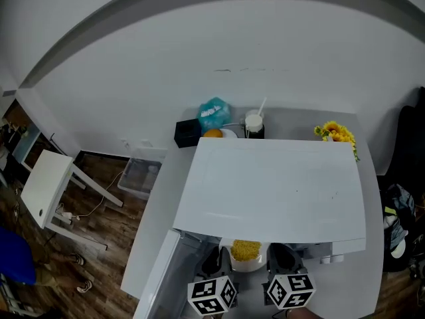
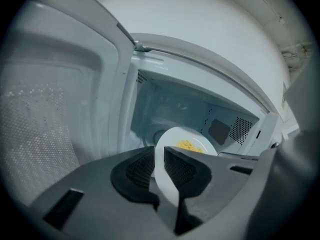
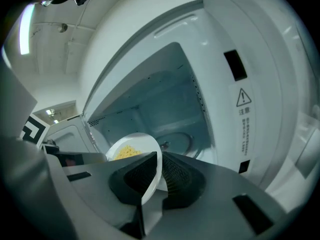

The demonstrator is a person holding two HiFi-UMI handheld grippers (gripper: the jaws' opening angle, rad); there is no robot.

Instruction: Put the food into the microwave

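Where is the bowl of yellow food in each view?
Head view: bowl bottom centre, below the microwave.
Left gripper view: bowl centre, left gripper shut on its rim.
Right gripper view: bowl left of centre, right gripper shut on its rim.
Shared landmark: the microwave.

Premises: an indoor room with a makeshift kitchen corner, not a fitted kitchen.

Evidence:
- A white microwave [image 1: 272,185] stands on a plain grey table [image 1: 156,224] against a bare white wall [image 1: 199,32].
- At 12 o'clock behind it sit an orange [image 1: 212,133], a teal bag [image 1: 214,113], a black box [image 1: 187,133] and a white cup [image 1: 254,123].
- Yellow flowers [image 1: 337,133] are at 1 o'clock.
- The wood-pattern floor [image 1: 99,251] at 8 o'clock carries a white side table [image 1: 46,185], a clear plastic bin [image 1: 139,176] and a loose cable [image 1: 86,211].
- The right gripper view shows a strip light [image 3: 24,29] on a bare ceiling.
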